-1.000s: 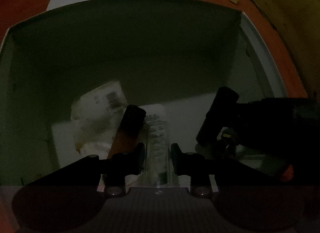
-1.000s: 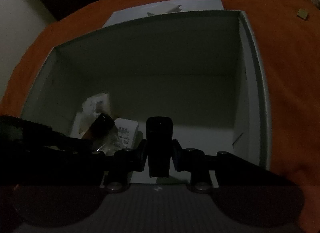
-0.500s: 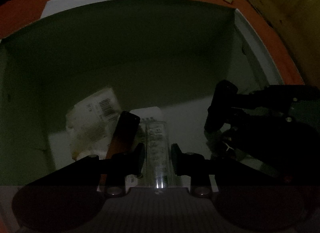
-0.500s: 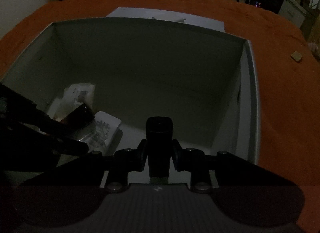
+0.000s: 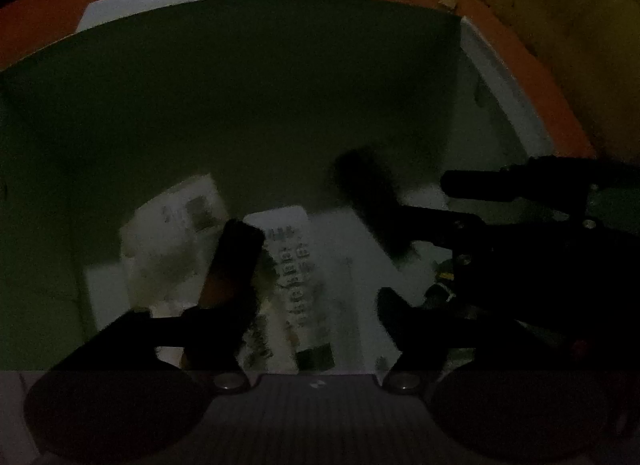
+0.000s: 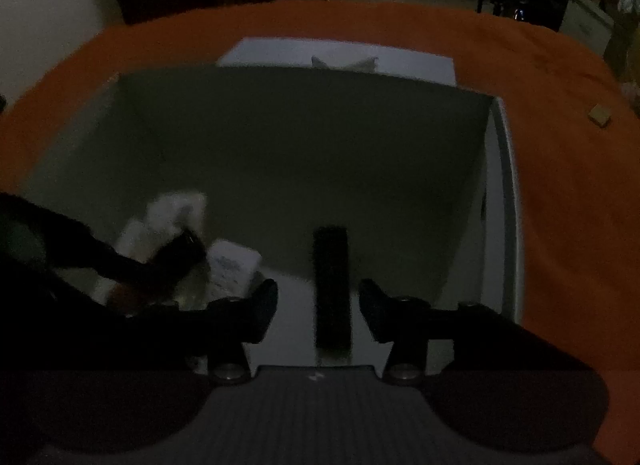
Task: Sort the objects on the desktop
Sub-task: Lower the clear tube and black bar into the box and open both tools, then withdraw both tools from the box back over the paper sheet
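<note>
Both grippers hang inside the open grey cardboard box (image 6: 500, 201), fingers apart: the right gripper (image 6: 318, 305) straddles a loose black rectangular bar (image 6: 331, 285) at 12 o'clock, the left gripper (image 5: 316, 305) a clear printed packet (image 5: 292, 277), judged set down for sorting.

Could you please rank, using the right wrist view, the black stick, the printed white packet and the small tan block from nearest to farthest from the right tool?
1. The black stick, lying in the box right between the open fingers of the right tool.
2. The printed white packet, inside the box, to the left.
3. The small tan block, far right on the orange cloth, outside the box.
</note>
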{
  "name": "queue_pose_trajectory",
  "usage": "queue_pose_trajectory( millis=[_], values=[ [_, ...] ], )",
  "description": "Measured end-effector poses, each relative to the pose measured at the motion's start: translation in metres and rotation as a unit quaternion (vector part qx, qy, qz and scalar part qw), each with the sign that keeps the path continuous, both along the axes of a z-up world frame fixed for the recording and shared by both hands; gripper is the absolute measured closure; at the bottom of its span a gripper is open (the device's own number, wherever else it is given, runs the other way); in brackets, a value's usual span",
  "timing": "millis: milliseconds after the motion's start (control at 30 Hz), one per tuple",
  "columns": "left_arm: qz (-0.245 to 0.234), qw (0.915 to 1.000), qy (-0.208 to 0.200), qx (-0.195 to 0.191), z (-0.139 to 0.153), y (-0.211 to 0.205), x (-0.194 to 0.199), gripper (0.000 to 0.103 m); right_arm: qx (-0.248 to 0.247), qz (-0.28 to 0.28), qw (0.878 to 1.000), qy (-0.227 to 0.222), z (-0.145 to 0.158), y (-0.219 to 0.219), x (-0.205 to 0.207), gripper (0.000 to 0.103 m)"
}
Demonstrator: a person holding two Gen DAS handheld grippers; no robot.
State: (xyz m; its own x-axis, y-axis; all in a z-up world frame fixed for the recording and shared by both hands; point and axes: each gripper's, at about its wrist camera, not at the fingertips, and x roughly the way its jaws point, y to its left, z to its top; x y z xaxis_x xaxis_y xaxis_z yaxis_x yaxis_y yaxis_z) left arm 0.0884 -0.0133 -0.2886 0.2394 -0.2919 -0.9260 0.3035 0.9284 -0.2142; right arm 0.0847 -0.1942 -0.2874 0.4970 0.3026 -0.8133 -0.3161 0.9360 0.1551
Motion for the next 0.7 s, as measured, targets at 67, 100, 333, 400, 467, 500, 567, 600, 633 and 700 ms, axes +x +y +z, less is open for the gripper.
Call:
queue_pose_trajectory(
  millis=[67, 100, 333, 400, 467, 500, 567, 600, 633, 700],
  values=[
    [0.002, 0.9999, -0.008, -0.007, 0.005, 0.002, -0.001, 0.024, 0.013, -0.007, 1.000, -0.010, 0.008, -0.003, 0.000, 0.038],
    [0.003, 0.9999, -0.013, -0.009, 0.008, 0.004, -0.003, 0.022, 0.020, -0.010, 1.000, -0.015, 0.011, -0.004, 0.000, 0.033],
    [0.016, 0.9997, -0.018, -0.006, 0.043, 0.021, 0.013, 0.018, 0.034, -0.026, 0.997, -0.070, 0.051, -0.013, 0.005, 0.002],
    [0.020, 0.9996, -0.019, 0.003, 0.061, 0.028, 0.026, 0.018, 0.023, 0.004, 0.998, -0.061, 0.072, -0.017, 0.018, 0.002],
    [0.024, 0.9994, -0.021, 0.013, 0.081, 0.036, 0.041, 0.018, 0.008, 0.030, 0.999, -0.038, 0.094, -0.020, 0.035, 0.002],
    [0.027, 0.9991, -0.025, 0.019, 0.094, 0.040, 0.050, 0.018, -0.001, 0.037, 0.999, -0.021, 0.106, -0.023, 0.047, 0.002],
    [0.030, 0.9983, -0.038, 0.033, 0.115, 0.043, 0.069, 0.017, -0.009, 0.031, 0.999, 0.006, 0.130, -0.029, 0.070, 0.002],
    [0.029, 0.9976, -0.047, 0.041, 0.125, 0.044, 0.080, 0.015, -0.006, 0.023, 1.000, 0.015, 0.141, -0.033, 0.082, 0.002],
    [0.025, 0.9967, -0.059, 0.050, 0.133, 0.043, 0.089, 0.013, -0.002, 0.015, 1.000, 0.025, 0.150, -0.037, 0.094, 0.001],
    [0.021, 0.9937, -0.083, 0.072, 0.146, 0.036, 0.108, 0.012, 0.004, -0.002, 0.999, 0.051, 0.165, -0.042, 0.118, 0.001]
  ],
)
